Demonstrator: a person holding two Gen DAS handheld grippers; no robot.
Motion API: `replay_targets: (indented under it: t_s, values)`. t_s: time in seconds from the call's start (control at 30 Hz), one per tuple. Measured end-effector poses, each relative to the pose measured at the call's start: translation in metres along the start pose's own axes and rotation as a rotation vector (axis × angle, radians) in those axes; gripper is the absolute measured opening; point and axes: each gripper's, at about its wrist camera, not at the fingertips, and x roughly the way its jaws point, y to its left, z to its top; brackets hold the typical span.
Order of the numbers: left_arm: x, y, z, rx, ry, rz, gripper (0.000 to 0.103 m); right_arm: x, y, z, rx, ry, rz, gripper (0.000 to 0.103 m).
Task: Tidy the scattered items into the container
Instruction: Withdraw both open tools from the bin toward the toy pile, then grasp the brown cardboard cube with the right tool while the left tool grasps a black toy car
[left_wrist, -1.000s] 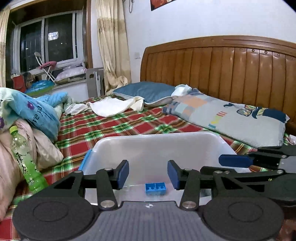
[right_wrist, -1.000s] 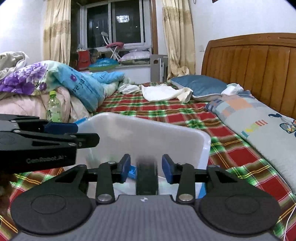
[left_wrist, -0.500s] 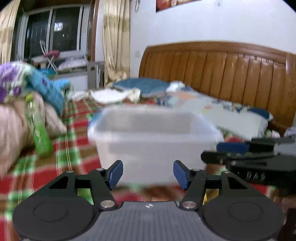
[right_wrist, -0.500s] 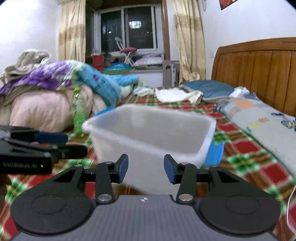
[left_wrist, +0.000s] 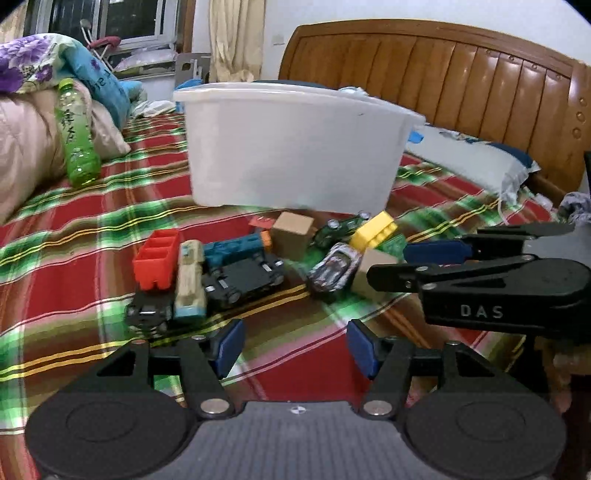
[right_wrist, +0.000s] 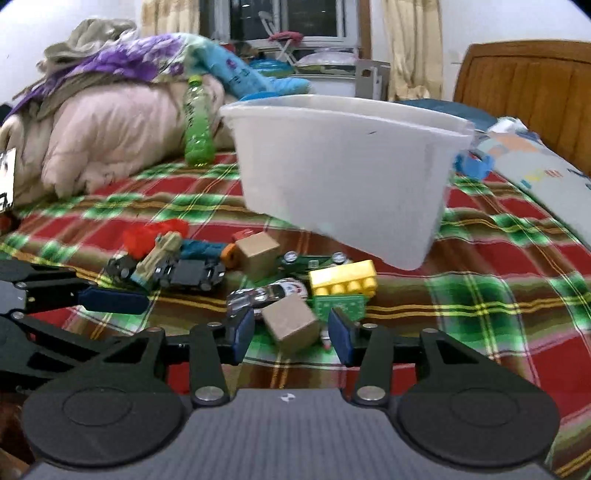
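— Toys (left_wrist: 258, 266) in one heap on the plaid bedspread (left_wrist: 92, 221), just in front of the white container (left_wrist: 291, 147); count them with me.

— Two wooden cubes: one (right_wrist: 291, 326) nearest the right gripper, one (right_wrist: 256, 253) further back by the container; one yellow brick (right_wrist: 343, 282); one red brick (left_wrist: 155, 262); one green flat plate (right_wrist: 340, 306); small cars, at least five, though they overlap and blur, so I cannot be sure.

— And the green bottle (left_wrist: 75, 136)?

— One; it leans on the pink quilt (right_wrist: 110, 136), well apart from the heap.

— Left gripper (left_wrist: 295, 349)?

— Tilted down over bare bedspread just short of the heap; its jaws have just been opening and stand wide, nothing between them.

— Right gripper (right_wrist: 291, 334)?

— Also angled down, beside the left; its jaws sit narrower, one on each side of the near cube; a gap shows on both sides, so it is not gripped.

— Anything in the container?

— I cannot tell; only its outer wall faces us.
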Motion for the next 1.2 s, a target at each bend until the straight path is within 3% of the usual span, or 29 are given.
replay_targets:
  t_s: [0.2, 0.37, 0.6, 0.77, 0.87, 1.03, 1.1, 1.2]
  values:
    - [-0.004, 0.017, -0.001, -0.021, -0.034, 0.059, 0.067, 0.012, 0.004, -0.007, -0.032, 0.003, -0.012, 0.047]
    - [0.001, 0.034, -0.003, -0.05, -0.013, 0.093, 0.069, 0.014, 0.008, -0.011, -0.008, 0.048, 0.057, 0.039]
    - [0.002, 0.061, -0.001, -0.067, -0.036, 0.198, 0.069, 0.02, 0.008, -0.014, -0.003, 0.06, 0.046, 0.039]
    - [0.0, 0.068, 0.005, 0.005, -0.041, 0.232, 0.069, 0.02, 0.008, -0.014, -0.004, 0.059, 0.043, 0.039]
    - [-0.001, 0.071, 0.003, 0.159, -0.031, 0.268, 0.07, 0.02, 0.007, -0.014, 0.002, 0.059, 0.046, 0.039]
    - [0.019, 0.095, 0.012, 0.312, 0.016, 0.165, 0.07, 0.02, 0.008, -0.015, 0.007, 0.058, 0.045, 0.04]
    - [0.026, 0.104, 0.019, 0.288, 0.013, 0.09, 0.069, 0.02, 0.007, -0.015, 0.01, 0.058, 0.045, 0.04]
    - [0.03, 0.103, 0.021, 0.252, 0.03, 0.019, 0.054, 0.02, 0.007, -0.016, 0.011, 0.058, 0.045, 0.04]
